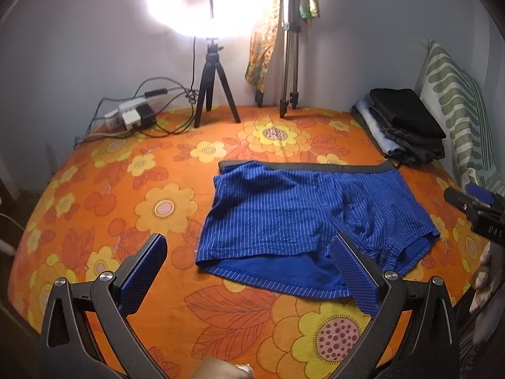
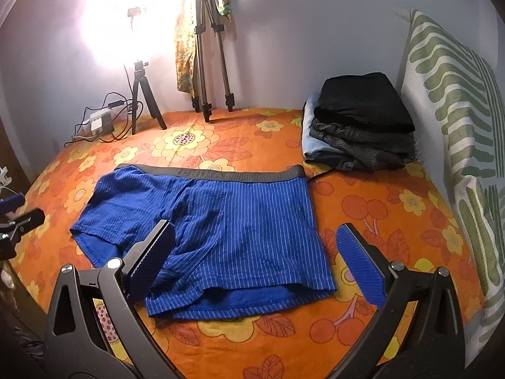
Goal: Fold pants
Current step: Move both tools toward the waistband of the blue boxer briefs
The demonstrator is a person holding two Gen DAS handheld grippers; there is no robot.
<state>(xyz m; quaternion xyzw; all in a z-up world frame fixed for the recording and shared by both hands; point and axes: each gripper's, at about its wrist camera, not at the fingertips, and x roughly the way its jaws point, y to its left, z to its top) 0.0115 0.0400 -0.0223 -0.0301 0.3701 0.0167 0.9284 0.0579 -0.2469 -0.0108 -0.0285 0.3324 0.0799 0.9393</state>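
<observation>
Shorts [image 1: 315,211] lying flat and unfolded on bedspread [image 1: 126,189], waistband away, long axis running left to right, leg openings facing both claws. Left gripper [image 1: 249,271] hovering wide open, empty, at left leg hem; right gripper [image 2: 255,262] likewise gaping, empty, straddling right hem.

A ring light [image 1: 208,0] on a small tripod [image 1: 214,85] blows out to white glare against the wall [image 1: 79,47], in both views the only evident source. Fisheye distortion bows the orange floral bedspread [image 1: 126,173] and darkens the frame corners; the centre stays sharp, while the edges soften slightly.
</observation>
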